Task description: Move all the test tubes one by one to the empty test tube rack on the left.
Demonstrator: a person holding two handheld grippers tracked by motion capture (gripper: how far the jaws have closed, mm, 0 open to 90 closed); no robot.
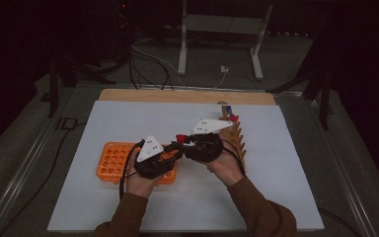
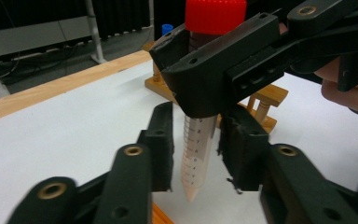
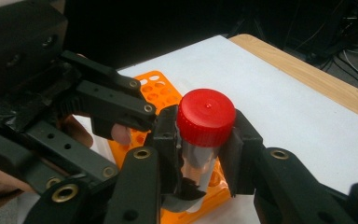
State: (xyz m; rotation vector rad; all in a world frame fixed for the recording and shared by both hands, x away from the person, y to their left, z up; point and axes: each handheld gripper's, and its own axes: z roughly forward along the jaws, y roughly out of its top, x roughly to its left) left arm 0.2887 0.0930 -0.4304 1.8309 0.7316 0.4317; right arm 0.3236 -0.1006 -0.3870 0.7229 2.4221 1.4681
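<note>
Two grippers meet over one red-capped tube (image 1: 180, 138) at the middle of the high view.

Left of centre there, the left gripper (image 1: 173, 150) sits over the orange rack (image 1: 109, 160); in its own view its jaws flank the tube's (image 2: 196, 154) clear tapered lower end at mid-frame, a narrow gap showing on each side, so they are not yet pressing on it. Right of centre, the right gripper (image 1: 186, 141) is clenched on the tube just under the cap; its own view shows the pads (image 3: 167, 140) tight against the tube (image 3: 206, 116) at lower centre. A wooden rack (image 1: 235, 136) lies further right on the white table (image 1: 286, 168).
</note>
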